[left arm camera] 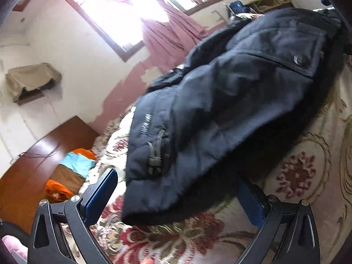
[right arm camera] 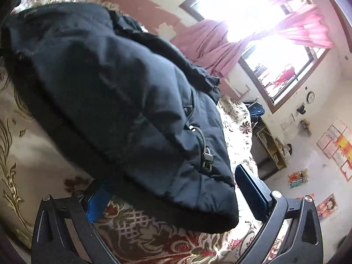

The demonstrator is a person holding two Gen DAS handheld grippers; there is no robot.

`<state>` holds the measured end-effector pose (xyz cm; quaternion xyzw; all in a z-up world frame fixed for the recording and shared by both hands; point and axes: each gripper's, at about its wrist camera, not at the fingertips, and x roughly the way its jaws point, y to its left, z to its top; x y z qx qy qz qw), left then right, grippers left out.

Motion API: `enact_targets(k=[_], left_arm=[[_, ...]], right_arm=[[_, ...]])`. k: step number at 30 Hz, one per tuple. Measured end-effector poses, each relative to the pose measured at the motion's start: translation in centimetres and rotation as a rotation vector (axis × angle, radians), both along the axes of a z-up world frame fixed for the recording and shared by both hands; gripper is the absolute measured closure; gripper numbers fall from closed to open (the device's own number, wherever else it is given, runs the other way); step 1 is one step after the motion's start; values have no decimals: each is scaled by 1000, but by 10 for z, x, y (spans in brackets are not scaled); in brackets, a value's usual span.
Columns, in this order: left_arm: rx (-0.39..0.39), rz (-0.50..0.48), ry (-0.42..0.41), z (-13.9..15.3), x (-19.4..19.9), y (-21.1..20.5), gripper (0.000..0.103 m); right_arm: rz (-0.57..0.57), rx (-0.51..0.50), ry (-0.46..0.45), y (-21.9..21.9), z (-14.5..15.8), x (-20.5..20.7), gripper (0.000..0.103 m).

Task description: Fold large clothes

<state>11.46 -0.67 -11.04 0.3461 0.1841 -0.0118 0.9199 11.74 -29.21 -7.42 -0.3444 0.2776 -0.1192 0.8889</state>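
Note:
A large dark navy padded jacket (left arm camera: 220,114) lies on a floral bedspread (left arm camera: 303,176). It also fills the right wrist view (right arm camera: 114,101), with a drawcord toggle (right arm camera: 206,156) near its edge. My left gripper (left arm camera: 176,189) is open, its fingers on either side of the jacket's near end, with the right finger partly hidden under the fabric. My right gripper (right arm camera: 169,189) is open too, straddling the jacket's other near corner; its left finger (right arm camera: 96,202) is partly under the cloth.
A wooden headboard (left arm camera: 44,154) and an orange, blue and brown pillow (left arm camera: 70,176) lie at one end of the bed. A window with pink curtains (right arm camera: 220,50) is behind. A low shelf unit (right arm camera: 268,147) stands beside the bed.

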Motion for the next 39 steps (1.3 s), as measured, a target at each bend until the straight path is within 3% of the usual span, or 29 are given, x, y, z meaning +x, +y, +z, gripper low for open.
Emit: enact_targets(k=[5, 8, 11, 13, 18, 20, 21, 22, 24, 31, 39], left_arm=[[-47, 5, -69, 18, 4, 5, 0], [-85, -15, -98, 28, 7, 12, 3], [-81, -46, -126, 34, 3, 10, 14], [-71, -65, -109, 34, 7, 7, 24], [-58, -52, -45, 29, 12, -1, 49], [-64, -59, -31, 30, 12, -5, 63], [-65, -71, -25, 31, 11, -7, 76], [-58, -85, -25, 32, 9, -11, 85], [-55, -90, -34, 34, 5, -15, 92], [-133, -99, -30, 60, -8, -8, 96], [-158, -104, -14, 71, -58, -3, 96]], right_arm=[[5, -91, -105, 7, 4, -9, 2], [19, -84, -180, 7, 15, -17, 5], [55, -50, -171, 8, 15, -20, 26], [79, -29, -120, 10, 10, -18, 45], [79, 58, -103, 2, 10, -22, 50], [59, 105, -118, -11, 13, -18, 68], [49, 130, -117, -14, 14, -15, 80], [44, 153, -123, -16, 14, -15, 84], [43, 193, -128, -21, 15, -12, 89], [52, 265, -175, -33, 20, -28, 96], [55, 305, -231, -42, 26, -80, 96]])
